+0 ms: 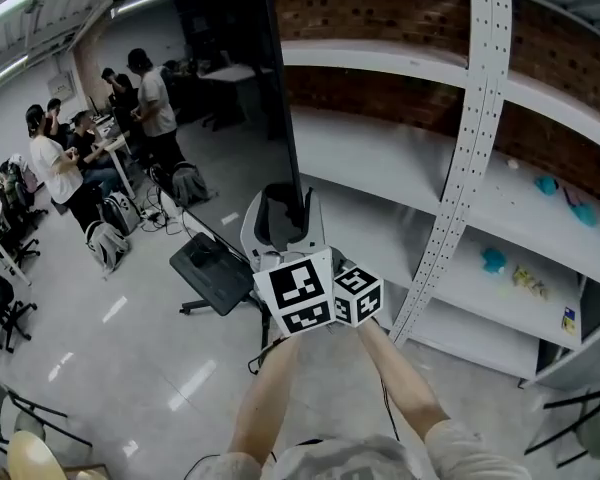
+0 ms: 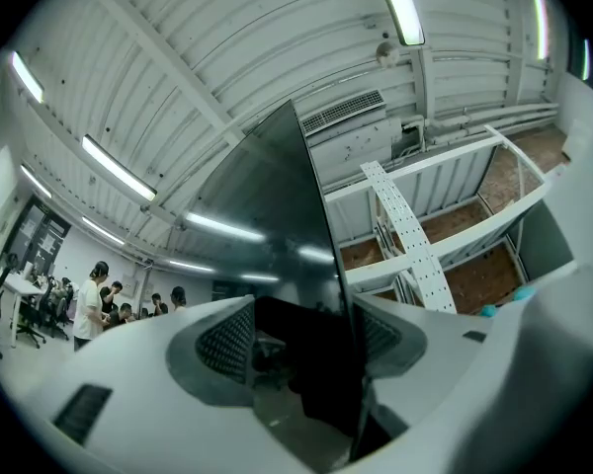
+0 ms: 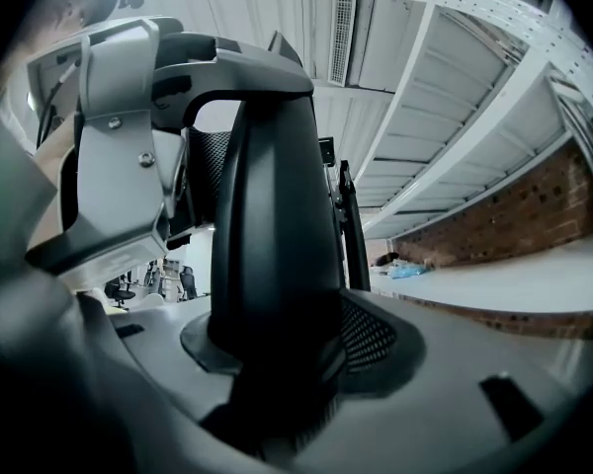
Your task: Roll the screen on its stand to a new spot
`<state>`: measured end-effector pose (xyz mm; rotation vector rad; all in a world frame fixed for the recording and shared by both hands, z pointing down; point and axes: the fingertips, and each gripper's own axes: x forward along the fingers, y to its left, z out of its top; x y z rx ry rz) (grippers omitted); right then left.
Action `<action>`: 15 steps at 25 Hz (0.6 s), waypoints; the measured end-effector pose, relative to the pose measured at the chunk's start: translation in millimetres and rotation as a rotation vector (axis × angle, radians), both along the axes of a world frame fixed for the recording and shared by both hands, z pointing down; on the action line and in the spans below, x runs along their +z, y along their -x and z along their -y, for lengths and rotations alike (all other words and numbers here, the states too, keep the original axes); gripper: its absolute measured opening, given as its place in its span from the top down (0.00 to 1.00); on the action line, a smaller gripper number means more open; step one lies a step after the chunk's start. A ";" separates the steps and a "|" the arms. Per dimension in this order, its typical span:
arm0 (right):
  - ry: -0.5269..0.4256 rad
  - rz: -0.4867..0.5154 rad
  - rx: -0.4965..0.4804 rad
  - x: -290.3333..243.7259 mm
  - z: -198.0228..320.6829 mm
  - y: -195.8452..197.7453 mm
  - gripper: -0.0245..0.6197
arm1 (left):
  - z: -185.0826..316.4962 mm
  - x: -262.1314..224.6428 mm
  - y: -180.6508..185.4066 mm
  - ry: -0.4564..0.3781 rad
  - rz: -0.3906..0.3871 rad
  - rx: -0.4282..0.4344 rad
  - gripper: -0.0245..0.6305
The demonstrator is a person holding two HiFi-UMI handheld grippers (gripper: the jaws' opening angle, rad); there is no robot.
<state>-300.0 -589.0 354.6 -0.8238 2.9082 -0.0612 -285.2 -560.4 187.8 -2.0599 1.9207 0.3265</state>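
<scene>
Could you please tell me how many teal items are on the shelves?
3: one teal item and another on the higher shelf, a third on the lower shelf. More may hide behind the post.

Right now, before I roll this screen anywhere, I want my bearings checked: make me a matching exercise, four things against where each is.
1 screen
2 stand base
3 teal items
4 people

A on the white shelves
B black, low on the floor
C far left, near desks
D between the left gripper jaws

Pairs: 1-D, 2-B, 3-A, 4-C

The screen (image 1: 250, 68) is cut off above, apparently mid-panel
</scene>
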 end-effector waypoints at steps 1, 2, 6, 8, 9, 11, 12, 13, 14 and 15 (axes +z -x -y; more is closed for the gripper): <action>0.000 -0.001 0.010 -0.2 -4.5 -3.0 0.60 | -4.6 -0.1 -2.9 0.000 0.000 0.011 0.53; 0.001 -0.002 0.020 -0.2 -9.3 -5.3 0.60 | -9.2 0.1 -5.0 0.002 0.001 0.022 0.53; 0.006 -0.014 0.063 0.4 -32.8 -5.3 0.60 | -31.5 2.0 -4.5 0.016 0.008 0.057 0.53; 0.007 -0.013 0.091 0.6 -47.9 -4.6 0.60 | -46.2 3.7 -2.7 0.019 0.005 0.083 0.53; 0.007 -0.013 0.103 1.3 -55.2 -4.2 0.60 | -53.8 3.5 -1.8 0.018 0.003 0.097 0.53; 0.006 -0.012 0.118 1.8 -70.4 -2.5 0.60 | -69.9 2.1 0.5 0.013 0.002 0.118 0.53; 0.005 -0.010 0.124 1.3 -78.1 -1.5 0.60 | -77.9 1.2 1.5 0.011 0.002 0.126 0.54; 0.003 -0.007 0.130 0.3 -85.1 -0.9 0.60 | -85.5 0.3 2.0 0.008 0.003 0.133 0.54; 0.000 -0.007 0.136 -0.7 -91.7 -1.2 0.60 | -92.4 -0.8 1.9 0.006 0.004 0.139 0.54; -0.001 -0.009 0.141 -1.3 -98.2 -2.4 0.60 | -99.1 -1.5 1.0 0.005 0.003 0.145 0.54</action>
